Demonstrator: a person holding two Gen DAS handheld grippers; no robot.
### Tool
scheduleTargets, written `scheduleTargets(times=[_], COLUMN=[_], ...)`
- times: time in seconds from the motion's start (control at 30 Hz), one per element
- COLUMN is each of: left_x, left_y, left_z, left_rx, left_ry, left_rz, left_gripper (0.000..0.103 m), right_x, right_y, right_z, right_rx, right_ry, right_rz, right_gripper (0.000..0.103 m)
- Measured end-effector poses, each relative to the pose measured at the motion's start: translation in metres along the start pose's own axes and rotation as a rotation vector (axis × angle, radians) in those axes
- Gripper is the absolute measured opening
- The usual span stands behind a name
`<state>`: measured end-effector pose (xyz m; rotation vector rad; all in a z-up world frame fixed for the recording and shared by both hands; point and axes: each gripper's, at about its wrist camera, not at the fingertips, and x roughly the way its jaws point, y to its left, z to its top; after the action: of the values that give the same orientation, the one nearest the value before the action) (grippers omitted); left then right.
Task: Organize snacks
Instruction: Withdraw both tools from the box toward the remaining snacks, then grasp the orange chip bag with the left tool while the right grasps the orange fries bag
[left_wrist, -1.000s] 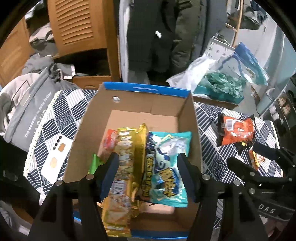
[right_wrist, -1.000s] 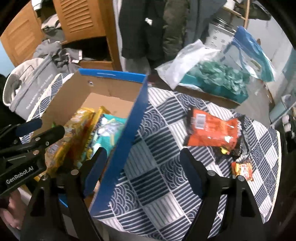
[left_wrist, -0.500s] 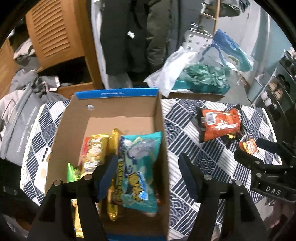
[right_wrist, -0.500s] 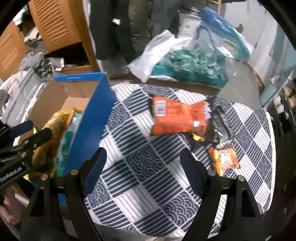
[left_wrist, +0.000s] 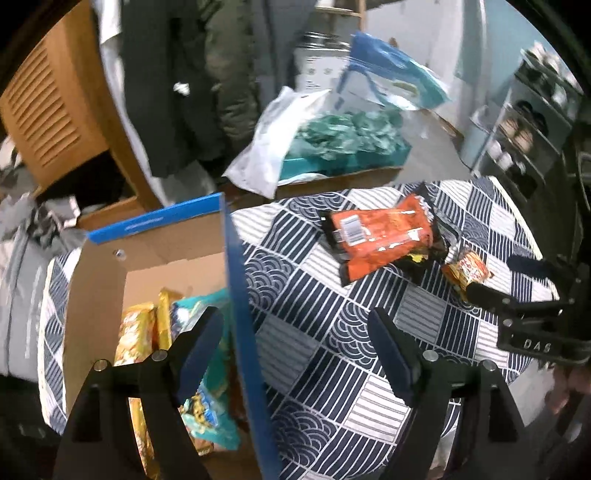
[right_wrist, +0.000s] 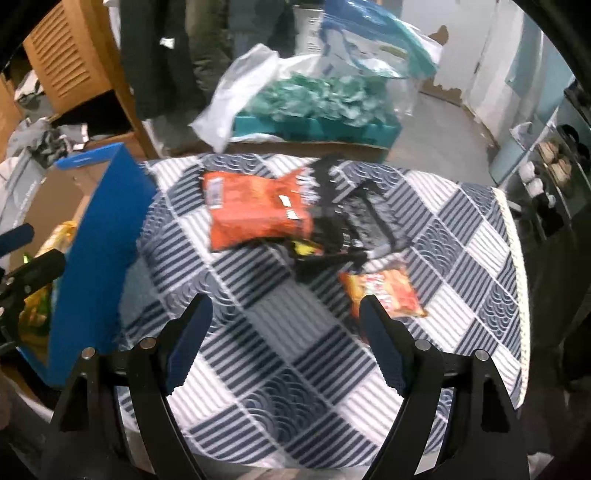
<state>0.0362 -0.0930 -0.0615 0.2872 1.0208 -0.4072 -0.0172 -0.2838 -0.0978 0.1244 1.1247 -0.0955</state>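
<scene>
A cardboard box (left_wrist: 96, 280) with a blue rim stands at the table's left and holds yellow packets (left_wrist: 136, 328) and a teal packet (left_wrist: 210, 369). An orange snack bag (left_wrist: 380, 236) lies on the patterned cloth over a black packet (right_wrist: 365, 218). A small orange packet (right_wrist: 384, 291) lies to its right. My left gripper (left_wrist: 295, 347) is open and empty, straddling the box's right wall. My right gripper (right_wrist: 284, 339) is open and empty above the cloth, its right finger just short of the small packet. The box also shows in the right wrist view (right_wrist: 99, 236).
A table with a navy and white patterned cloth (right_wrist: 280, 391) ends at a rounded right edge (right_wrist: 517, 280). Behind it lie a white plastic bag (left_wrist: 269, 147), a teal box of wrapped items (left_wrist: 351, 147), hanging coats and a wooden louvred cabinet (left_wrist: 48, 122).
Both grippers have swung right: the left one from over the box's packets to its right wall, the right one from the box's side to near the small orange packet.
</scene>
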Motion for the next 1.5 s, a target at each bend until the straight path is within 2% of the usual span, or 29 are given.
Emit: scheduleTargets(times=[0.13,0.33,0.6,1.0,1.1,1.23,1.37,1.5], left_x=[0.017,0.047,0.08,0.139,0.157,0.177,0.172,0.168], left_y=[-0.014,-0.023,-0.035,-0.031,-0.033,-0.044,-0.04,-0.032], left_z=[0.014,0.044,0.081,0.122,0.122,0.107,0.094,0.079], left_rx=[0.033,0.03,0.049,0.007,0.021,0.102,0.085,0.09], left_ry=[0.024,0.033,0.007,0.039,0.086,0.178,0.183,0.246], left_rz=[0.008,0.049,0.099,0.117,0.103,0.124,0.075,0.057], left_gripper=[0.082,0.082,0.082,0.081,0.082,0.082,0.082,0.082], right_x=[0.006,0.021,0.043,0.08,0.085,0.095,0.102,0.105], right_y=[-0.021,-0.049,-0.067,-0.093,-0.097,-0.091,-0.087,-0.086], right_z=[-0.002,-0.002,0.005,0.026,0.03,0.034,0.037,0.041], right_rx=[0.013,0.071,0.106,0.193,0.221,0.21,0.204,0.219], right_ry=[0.005,0.036,0.039,0.042,0.042,0.056,0.062,0.066], right_rz=[-0.016,-0.032,-0.029,-0.049,-0.049,-0.061,-0.087,-0.08], right_gripper=[0.081,0.081,0.081,0.081,0.081,0.081,0.081,0.081])
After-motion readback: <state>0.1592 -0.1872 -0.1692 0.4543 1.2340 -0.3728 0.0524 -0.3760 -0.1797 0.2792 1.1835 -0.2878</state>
